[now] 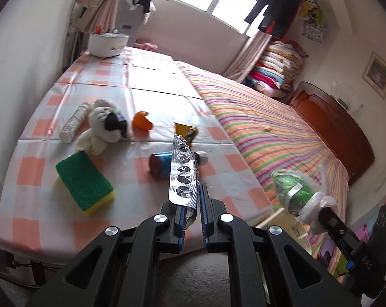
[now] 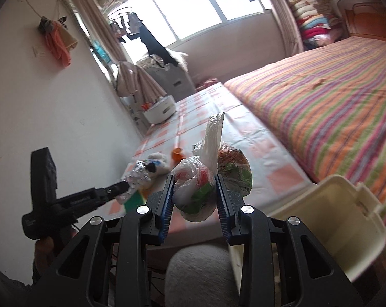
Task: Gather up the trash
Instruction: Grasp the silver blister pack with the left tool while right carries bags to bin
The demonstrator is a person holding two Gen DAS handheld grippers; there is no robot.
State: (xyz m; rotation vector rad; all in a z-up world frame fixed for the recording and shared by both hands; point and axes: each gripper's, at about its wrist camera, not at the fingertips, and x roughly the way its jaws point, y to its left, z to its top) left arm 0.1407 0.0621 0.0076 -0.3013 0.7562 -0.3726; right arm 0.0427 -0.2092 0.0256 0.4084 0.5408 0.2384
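Left wrist view shows the left tongs (image 1: 193, 204) clenched on the bottom edge of a silver foil blister strip of emptied pill pockets (image 1: 182, 171), held upright above the pink-and-white checked table (image 1: 152, 81). That strip looks feather-light, thin and crinkly; I judge it would bend or slip if pinched anywhere but its flat end margin, where the pads sit now. Its burst pockets are ragged and could snag. Right wrist view shows the right tongs (image 2: 194, 192) grasping a knotted clear plastic bag stuffed with red, green and white wrappers (image 2: 195, 189), lifted near the table's front edge beside a cream plastic bin (image 2: 346, 230). Soft, squashy and slippery, that bag is best taken at its knotted neck.
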